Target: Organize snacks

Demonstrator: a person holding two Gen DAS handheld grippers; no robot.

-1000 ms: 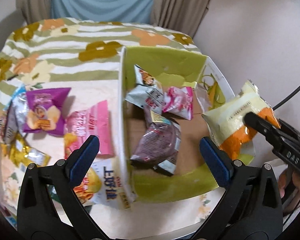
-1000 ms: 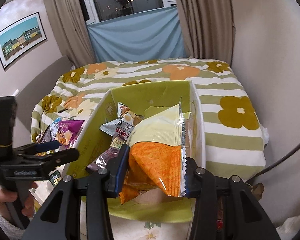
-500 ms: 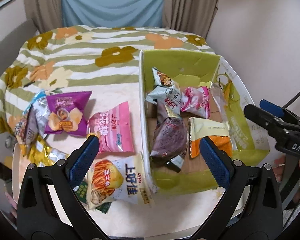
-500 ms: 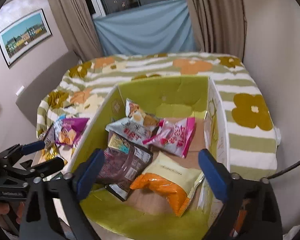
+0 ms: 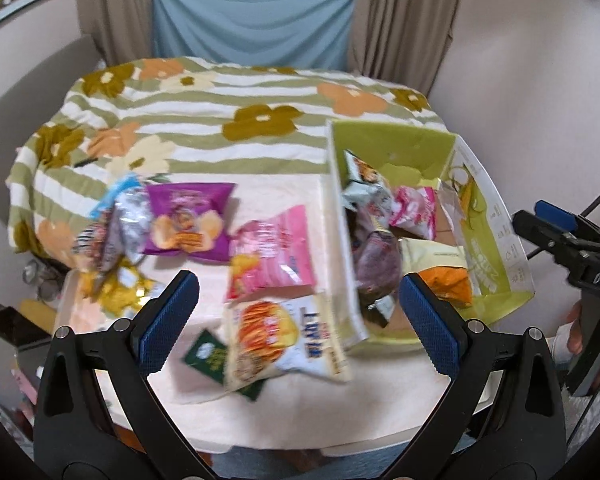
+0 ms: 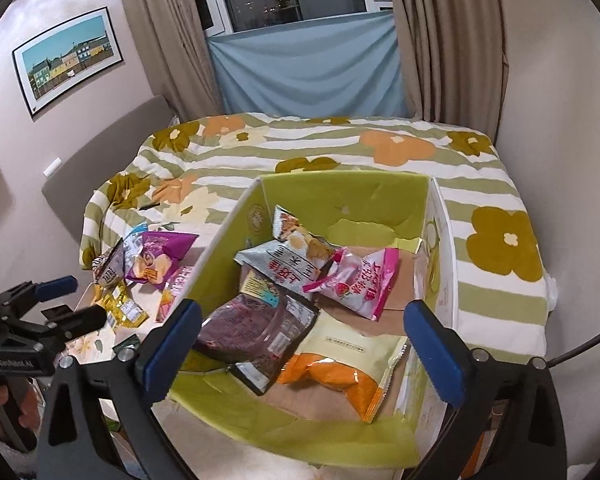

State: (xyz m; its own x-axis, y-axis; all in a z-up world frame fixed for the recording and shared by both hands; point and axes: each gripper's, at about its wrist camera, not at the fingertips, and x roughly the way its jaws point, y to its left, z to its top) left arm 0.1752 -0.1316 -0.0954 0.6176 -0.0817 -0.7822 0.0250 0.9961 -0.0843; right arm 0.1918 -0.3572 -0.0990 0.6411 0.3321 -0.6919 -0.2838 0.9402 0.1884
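Note:
A green cardboard box [image 6: 340,196] stands on the table and holds several snack packets. Among them are an orange-and-yellow packet [image 6: 340,364] at its near right, a dark purple packet [image 6: 252,324] and a pink strawberry packet [image 6: 360,280]. My right gripper [image 6: 302,320] hovers above the box's near end, its jaws opening, with nothing between them. My left gripper [image 5: 296,300] is open over the loose packets left of the box [image 5: 400,140]. Below it are a white-and-blue chip packet [image 5: 284,336], a pink packet [image 5: 272,256] and a purple packet [image 5: 184,220].
Silver and gold packets [image 5: 116,292] lie piled at the table's left edge, and a small green packet [image 5: 208,356] peeks from under the chip packet. A flowered quilt [image 6: 300,148] covers the bed behind. A wall [image 6: 560,120] is close on the right.
My right gripper opened and the orange-and-yellow packet dropped into the box. My left gripper drew back and up, leftward from the box to above the loose packets.

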